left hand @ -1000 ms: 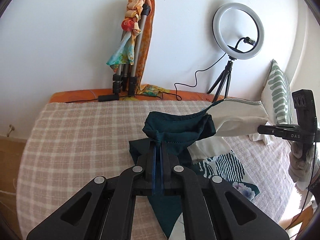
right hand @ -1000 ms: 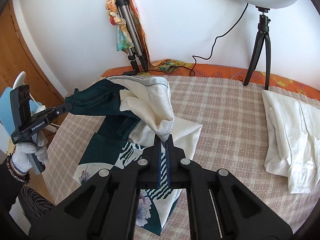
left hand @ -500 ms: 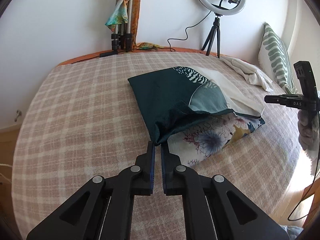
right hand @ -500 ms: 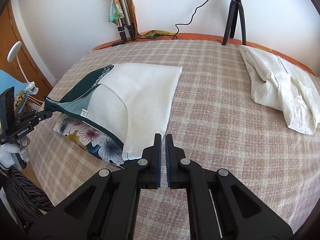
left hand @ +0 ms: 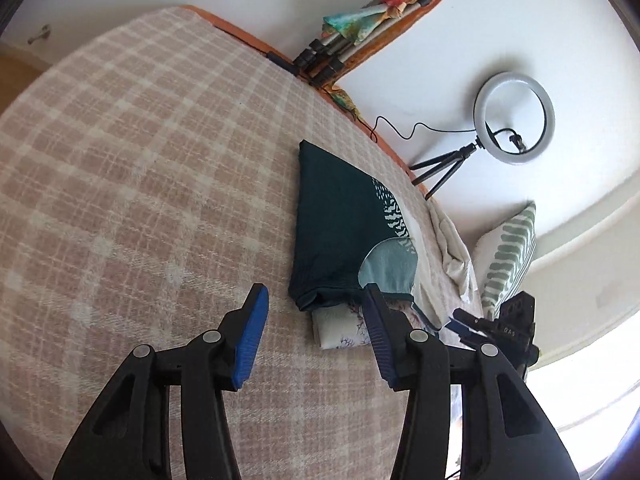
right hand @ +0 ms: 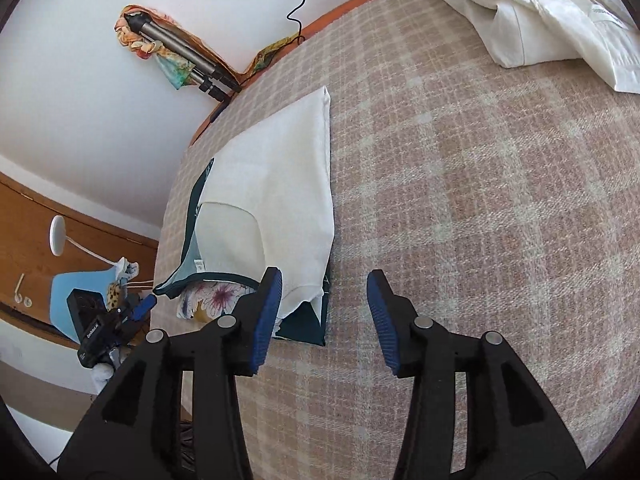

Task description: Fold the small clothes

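A folded small garment, dark green and white with a floral print, lies flat on the plaid bedspread; its green half [left hand: 336, 232] shows in the left wrist view and its white half [right hand: 280, 184] in the right wrist view. My left gripper [left hand: 316, 304] is open and empty at the garment's near green corner. My right gripper [right hand: 324, 292] is open and empty at the near white corner. Each gripper also shows in the other's view, the right one [left hand: 472, 326] and the left one [right hand: 140, 308].
A rumpled white shirt [right hand: 552, 8] lies on the bedspread [left hand: 140, 180] beyond the garment. A ring light on a tripod [left hand: 514, 120], a folded tripod with scarves [left hand: 360, 32] and a striped cushion [left hand: 508, 256] stand along the wall.
Both grippers laid the garment's upper half down over the lower half, then opened and let go. The cameras have tilted.
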`<state>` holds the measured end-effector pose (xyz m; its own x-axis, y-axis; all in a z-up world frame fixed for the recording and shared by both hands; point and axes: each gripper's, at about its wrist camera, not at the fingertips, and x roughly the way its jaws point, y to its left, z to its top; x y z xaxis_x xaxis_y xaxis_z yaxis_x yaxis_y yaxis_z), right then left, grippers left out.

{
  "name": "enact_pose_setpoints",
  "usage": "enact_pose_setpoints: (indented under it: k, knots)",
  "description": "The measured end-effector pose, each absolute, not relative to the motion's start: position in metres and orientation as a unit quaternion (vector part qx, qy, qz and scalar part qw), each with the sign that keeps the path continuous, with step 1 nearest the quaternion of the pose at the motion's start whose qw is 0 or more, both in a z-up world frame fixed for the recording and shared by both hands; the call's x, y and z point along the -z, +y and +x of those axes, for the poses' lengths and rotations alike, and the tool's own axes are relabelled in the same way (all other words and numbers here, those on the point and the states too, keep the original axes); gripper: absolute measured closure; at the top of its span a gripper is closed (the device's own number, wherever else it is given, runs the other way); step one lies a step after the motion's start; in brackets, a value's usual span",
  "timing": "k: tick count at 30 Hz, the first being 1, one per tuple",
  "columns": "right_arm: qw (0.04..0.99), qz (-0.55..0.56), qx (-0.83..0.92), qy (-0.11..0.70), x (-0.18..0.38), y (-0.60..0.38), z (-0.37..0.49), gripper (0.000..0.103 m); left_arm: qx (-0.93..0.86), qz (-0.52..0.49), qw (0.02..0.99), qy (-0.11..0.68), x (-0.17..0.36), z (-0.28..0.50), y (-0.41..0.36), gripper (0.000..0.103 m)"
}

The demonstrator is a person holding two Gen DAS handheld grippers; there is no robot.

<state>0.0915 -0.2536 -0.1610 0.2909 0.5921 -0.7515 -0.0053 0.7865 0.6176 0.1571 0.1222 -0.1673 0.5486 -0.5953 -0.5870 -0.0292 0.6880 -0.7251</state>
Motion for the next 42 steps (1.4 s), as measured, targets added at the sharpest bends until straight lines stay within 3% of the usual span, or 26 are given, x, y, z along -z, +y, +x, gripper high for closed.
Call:
enact_pose_setpoints:
  k: [9,13,15,18,20,30,40,42]
  knots:
    - [0.743,0.287,-0.189,0.574,0.175,-0.247,0.099,0.056,0.169,-0.402,0.76,0.482,0.195,0.176,0.104,0.061]
    - [0.734,0.301,-0.201,0.575,0.177,-0.245,0.101,0.057,0.18,-0.403,0.756,0.482,0.194,0.177,0.097,0.087]
    - [0.734,0.299,-0.207,0.573,0.176,-0.243,0.101,0.067,0.18,-0.386,0.767,0.481,0.191,0.177,0.092,0.095]
    - [0.734,0.296,-0.215,0.573,0.173,-0.238,0.101,0.087,0.181,-0.381,0.774,0.471,0.187,0.176,0.091,0.098]
    - [0.737,0.294,-0.217,0.569,0.169,-0.237,0.1,0.093,0.18,-0.384,0.778,0.463,0.183,0.174,0.092,0.099]
    - [0.744,0.318,-0.225,0.543,0.135,-0.256,0.085,0.096,0.197,-0.352,0.8,0.444,0.157,0.149,0.091,0.1]
    - [0.744,0.262,-0.208,0.578,0.158,-0.261,0.065,0.096,0.178,-0.308,0.805,0.476,0.178,0.138,0.084,0.1]
    - [0.753,0.236,-0.201,0.58,0.156,-0.26,0.066,0.09,0.181,-0.295,0.808,0.477,0.173,0.137,0.084,0.099]
